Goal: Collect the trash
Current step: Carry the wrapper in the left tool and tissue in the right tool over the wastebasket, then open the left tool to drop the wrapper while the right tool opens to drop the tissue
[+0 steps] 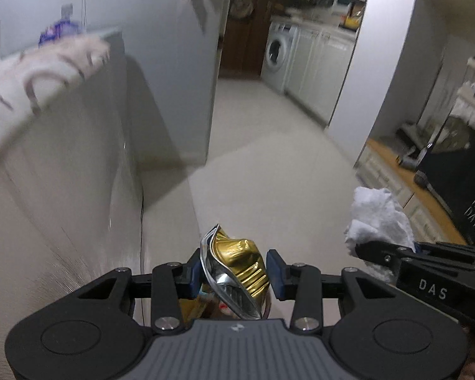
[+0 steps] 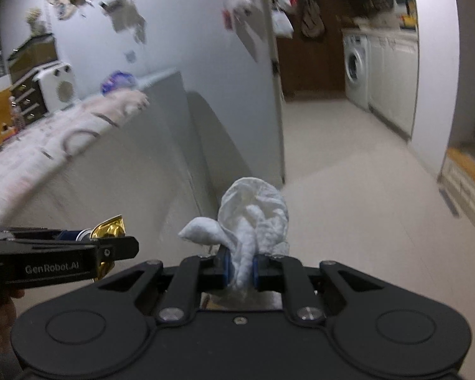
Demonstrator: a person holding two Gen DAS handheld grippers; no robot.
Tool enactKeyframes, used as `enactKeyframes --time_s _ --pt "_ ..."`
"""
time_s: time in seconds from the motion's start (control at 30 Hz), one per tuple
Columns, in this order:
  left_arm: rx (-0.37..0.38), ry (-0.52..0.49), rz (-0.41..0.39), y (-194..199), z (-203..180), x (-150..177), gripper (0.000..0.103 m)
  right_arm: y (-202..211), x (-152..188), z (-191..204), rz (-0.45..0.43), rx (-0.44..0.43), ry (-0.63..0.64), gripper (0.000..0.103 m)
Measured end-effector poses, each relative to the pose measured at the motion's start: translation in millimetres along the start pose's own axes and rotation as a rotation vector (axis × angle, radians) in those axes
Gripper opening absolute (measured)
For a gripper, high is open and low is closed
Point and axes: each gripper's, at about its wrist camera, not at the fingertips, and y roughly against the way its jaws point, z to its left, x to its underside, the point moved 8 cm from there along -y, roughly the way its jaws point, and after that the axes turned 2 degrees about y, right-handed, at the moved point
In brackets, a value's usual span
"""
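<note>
My left gripper [image 1: 234, 274] is shut on a crushed gold can [image 1: 237, 266], held in the air above the pale floor. The can also shows at the left of the right wrist view [image 2: 109, 229], in the left gripper [image 2: 110, 250]. My right gripper [image 2: 240, 269] is shut on a crumpled white tissue [image 2: 253, 218] that sticks up between its blue pads [image 2: 225, 269]. The tissue also shows at the right of the left wrist view [image 1: 380, 218], in the right gripper [image 1: 383, 253]. The two grippers are side by side, apart.
A grey counter side with a patterned cloth [image 1: 41, 85] on top runs along the left. A pale floor [image 1: 269, 158] leads to a washing machine [image 1: 278, 52] and white cabinets. A black bin or bag with white lettering [image 1: 468, 186] stands at the right. A white pillar [image 1: 380, 63] stands at the right.
</note>
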Motion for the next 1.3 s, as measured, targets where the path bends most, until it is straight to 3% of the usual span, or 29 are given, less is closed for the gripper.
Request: enactKeyframes --time_s 0.4,0.73,0.97,1.07,1.3 --pt "-0.006 0.156 0.244 -170 34 56 0.042 -129 70 -44 0.219 -0.016 -0.181 0.014" --pt "-0.027 0.233 0.359 -266 72 102 0.042 -232 123 -44 0.369 -0.054 -0.344 0.018" --pt "-0.034 0.22 0.393 -298 90 121 0.045 -280 155 -40 0.448 -0.084 -0.418 0.018" --pt "-0.049 0.221 0.403 -302 95 125 0.063 -293 158 -39 0.454 -0.089 -0.424 0.018" --pt "-0.1 0.187 0.432 -296 107 131 0.076 -324 160 -28 0.494 -0.118 -0.384 0.018"
